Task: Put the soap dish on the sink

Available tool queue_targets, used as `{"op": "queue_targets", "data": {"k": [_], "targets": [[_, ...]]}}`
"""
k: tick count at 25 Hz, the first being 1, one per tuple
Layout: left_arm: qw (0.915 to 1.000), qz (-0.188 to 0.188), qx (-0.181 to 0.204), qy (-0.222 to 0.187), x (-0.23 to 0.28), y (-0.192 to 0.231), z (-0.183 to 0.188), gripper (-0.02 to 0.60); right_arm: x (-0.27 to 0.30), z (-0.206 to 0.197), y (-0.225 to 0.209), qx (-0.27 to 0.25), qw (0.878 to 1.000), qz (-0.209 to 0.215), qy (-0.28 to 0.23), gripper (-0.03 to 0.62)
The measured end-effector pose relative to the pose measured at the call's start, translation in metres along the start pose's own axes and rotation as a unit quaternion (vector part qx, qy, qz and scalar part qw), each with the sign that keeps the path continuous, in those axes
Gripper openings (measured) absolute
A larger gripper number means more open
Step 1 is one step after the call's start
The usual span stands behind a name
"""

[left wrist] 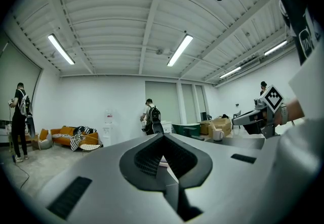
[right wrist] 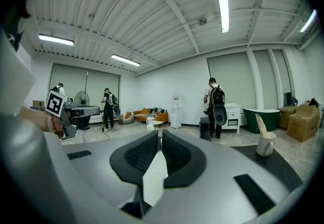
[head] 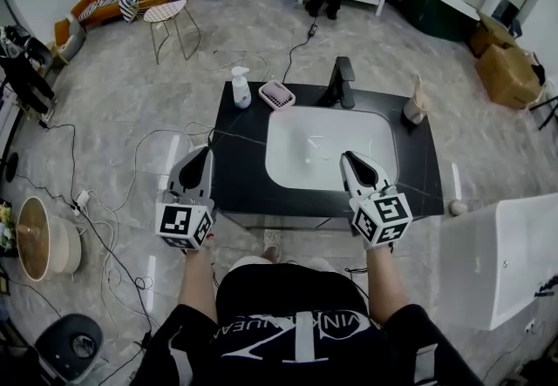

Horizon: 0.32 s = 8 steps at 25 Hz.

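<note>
Head view: the soap dish (head: 276,95) sat upright on the black counter (head: 240,175), just behind the sink's (head: 296,158) back-left corner. It was pink and nothing touched it. The spray bottle (head: 241,88) stood just beside the dish, on the side away from the sink. The faucet (head: 342,82) stood at the sink's back edge, right of the dish. A cup (head: 413,105) with something sticking out of it stood to the right of the sink, near its back-right corner.

Your left gripper (head: 205,151) hung left of the sink's front-left corner, at the counter's left edge, well apart from the dish. Your right gripper (head: 349,156) was over the sink's front-right part. Both pointed toward the sink's back edge.

Left gripper view: jaws were tip to tip with nothing between them. Right gripper view: same, jaws pressed together and empty.
</note>
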<state>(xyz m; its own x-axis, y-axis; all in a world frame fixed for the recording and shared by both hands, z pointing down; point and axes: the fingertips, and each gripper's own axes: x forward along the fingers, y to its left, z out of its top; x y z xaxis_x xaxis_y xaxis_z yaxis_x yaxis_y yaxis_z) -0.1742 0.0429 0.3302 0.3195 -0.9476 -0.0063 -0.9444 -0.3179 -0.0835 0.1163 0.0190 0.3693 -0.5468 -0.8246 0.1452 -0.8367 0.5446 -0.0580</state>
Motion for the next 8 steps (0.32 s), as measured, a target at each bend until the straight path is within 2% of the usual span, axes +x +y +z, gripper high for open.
{"op": "queue_targets", "data": {"k": [8], "targets": [[1.0,0.005,0.0,0.001,-0.0017,-0.0061,0.0005,0.014,-0.0076,-0.0062,-0.0046,0.004,1.0,-0.001,0.006,0.041]]}}
